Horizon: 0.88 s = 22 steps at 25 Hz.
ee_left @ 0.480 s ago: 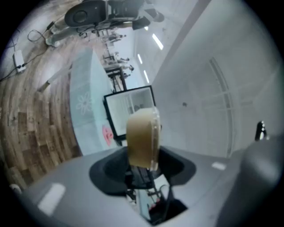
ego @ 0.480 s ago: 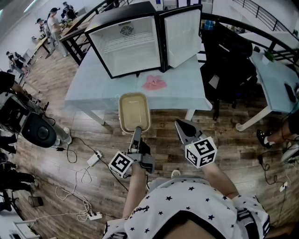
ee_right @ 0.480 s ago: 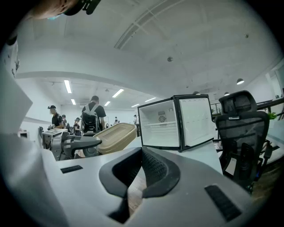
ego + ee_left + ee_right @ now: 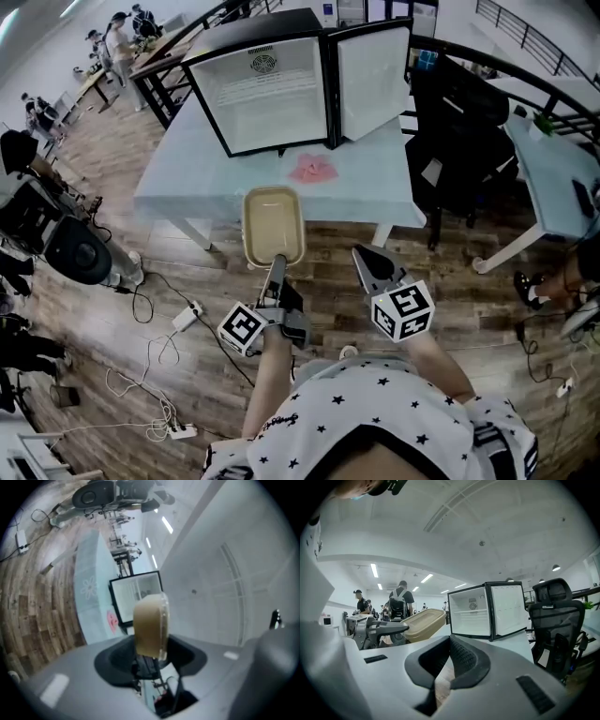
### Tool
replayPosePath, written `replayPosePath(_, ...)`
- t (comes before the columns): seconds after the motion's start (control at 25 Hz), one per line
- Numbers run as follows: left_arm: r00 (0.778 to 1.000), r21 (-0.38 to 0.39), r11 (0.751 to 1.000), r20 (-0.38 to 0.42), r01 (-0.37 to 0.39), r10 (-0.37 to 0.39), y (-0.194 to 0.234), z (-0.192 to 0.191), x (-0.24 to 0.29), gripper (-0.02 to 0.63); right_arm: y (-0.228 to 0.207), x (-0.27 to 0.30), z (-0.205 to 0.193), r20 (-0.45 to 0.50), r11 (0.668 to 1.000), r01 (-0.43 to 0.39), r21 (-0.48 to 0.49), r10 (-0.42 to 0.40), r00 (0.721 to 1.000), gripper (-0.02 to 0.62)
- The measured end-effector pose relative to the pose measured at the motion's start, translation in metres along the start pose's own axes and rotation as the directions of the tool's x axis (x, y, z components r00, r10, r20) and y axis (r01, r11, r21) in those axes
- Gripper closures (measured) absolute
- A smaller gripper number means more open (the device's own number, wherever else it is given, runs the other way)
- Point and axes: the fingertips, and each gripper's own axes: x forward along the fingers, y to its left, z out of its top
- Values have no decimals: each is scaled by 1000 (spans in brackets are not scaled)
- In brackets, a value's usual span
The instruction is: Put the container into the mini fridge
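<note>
**Operator:** What is the jaw state, left side?

**Checker:** The left gripper (image 4: 277, 264) has its jaws pinching the near short rim of the shallow beige rectangular plastic container (image 4: 272, 225). The container is carried clear of any surface. It sticks out forward from the jaws, with its far end at the near edge of the pale blue bench (image 4: 375, 192).

**Operator:** And the right side?

**Checker:** The right gripper (image 4: 364, 257) has its jaw tips drawn together with nothing between them. It hangs beside the container, apart from it.

**Operator:** Which relation governs the next move?

**Checker:** Alignment. The container's long axis runs straight ahead from the left jaws. In the left gripper view, the container sits directly in line with the open cavity of the black mini fridge (image 4: 272, 94). The fridge stands at the far side of the bench, well apart from the container. Its white-lined door (image 4: 373, 80) is swung open to the right, off that line.

**Operator:** Any obstruction?

**Checker:** A crumpled pink cloth (image 4: 312, 169) lies on the bench between the container and the fridge, slightly to the right. By my judgement, a straight forward carry, short end first, should pass to the left of the cloth.
</note>
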Motion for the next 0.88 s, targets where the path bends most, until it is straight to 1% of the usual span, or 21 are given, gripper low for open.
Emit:
replayPosePath(0.16,1000,-3,1000,11,-1,2,-3,-5,1,397,-1,-3,-1,-2,999,-32,1,32,999,574)
replayPosePath(0.52,1000,-5,1000,14,-8,8,-5,-17,9,397,-8,-7,-6,-9,998,-66,-1,66,998,574)
replayPosePath(0.88,1000,-5,1000,26,-9,9,-2,-7,30,397,-21,6,-4,-12,997,-73,-1,73,997,574)
